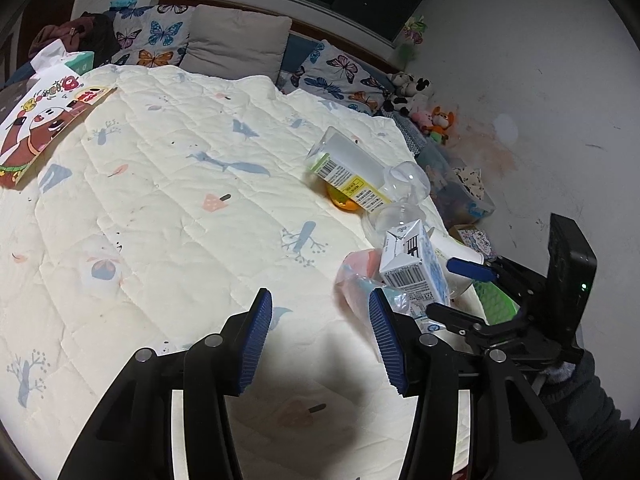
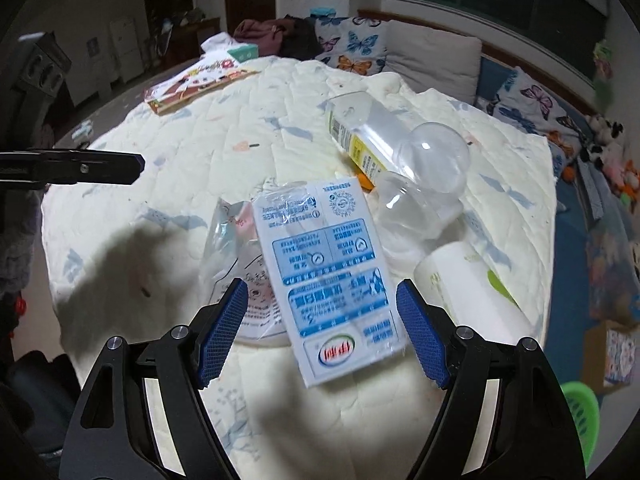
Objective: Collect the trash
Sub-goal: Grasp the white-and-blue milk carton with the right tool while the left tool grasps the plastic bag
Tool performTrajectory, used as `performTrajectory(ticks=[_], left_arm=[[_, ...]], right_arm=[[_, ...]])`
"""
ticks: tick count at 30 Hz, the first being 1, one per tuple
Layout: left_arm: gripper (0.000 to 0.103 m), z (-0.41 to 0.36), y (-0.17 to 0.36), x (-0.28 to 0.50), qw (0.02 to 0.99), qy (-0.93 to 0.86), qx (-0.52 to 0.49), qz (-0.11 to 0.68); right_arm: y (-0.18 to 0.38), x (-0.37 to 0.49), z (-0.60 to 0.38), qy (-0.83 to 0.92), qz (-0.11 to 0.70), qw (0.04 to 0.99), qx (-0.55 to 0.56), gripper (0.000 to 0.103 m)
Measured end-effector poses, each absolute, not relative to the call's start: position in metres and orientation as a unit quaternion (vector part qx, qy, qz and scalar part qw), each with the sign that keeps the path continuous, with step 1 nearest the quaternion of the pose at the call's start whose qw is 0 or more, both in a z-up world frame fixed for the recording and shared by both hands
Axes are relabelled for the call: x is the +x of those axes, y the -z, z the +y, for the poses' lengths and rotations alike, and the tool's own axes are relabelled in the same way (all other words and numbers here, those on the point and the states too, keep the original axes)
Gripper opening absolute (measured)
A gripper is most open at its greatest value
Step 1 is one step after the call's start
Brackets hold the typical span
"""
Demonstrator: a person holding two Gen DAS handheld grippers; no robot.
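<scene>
Both hand-held grippers, left (image 1: 320, 340) and right (image 2: 320, 332), gape released; milk carton (image 2: 332, 272) hides the wrapper (image 2: 228, 248).

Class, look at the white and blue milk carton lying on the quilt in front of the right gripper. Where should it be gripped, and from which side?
Grip the milk carton across its two long side edges, near the end closest to the right gripper. It lies flat and lengthwise between the open jaws, so coming straight forward low over the quilt looks best.

Two wrist fisheyes low over the quilt (image 1: 168, 208), both facing the milk carton (image 2: 332, 276).
</scene>
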State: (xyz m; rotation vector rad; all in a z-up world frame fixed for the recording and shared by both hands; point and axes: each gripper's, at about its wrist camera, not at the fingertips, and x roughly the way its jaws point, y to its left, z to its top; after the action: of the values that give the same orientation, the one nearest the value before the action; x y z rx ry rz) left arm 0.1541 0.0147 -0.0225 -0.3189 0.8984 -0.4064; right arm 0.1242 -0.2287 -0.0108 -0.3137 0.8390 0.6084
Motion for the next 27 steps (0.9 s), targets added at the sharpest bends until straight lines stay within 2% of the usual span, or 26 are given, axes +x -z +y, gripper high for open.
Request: performTrajectory(ticks=[18, 27], left_arm=[[0.051, 0.011, 0.041, 0.157, 0.853, 0.206, -0.167, 0.449], [0.057, -0.002, 0.04, 0.155, 0.847, 0.226, -0.167, 0.451]], right_arm=[[0.025, 0.153, -0.217, -0.285, 0.407, 0.847, -0.191, 0.076], [0.011, 0.141, -0.223, -0.273, 0.391, 0.864, -0.158, 0.073]])
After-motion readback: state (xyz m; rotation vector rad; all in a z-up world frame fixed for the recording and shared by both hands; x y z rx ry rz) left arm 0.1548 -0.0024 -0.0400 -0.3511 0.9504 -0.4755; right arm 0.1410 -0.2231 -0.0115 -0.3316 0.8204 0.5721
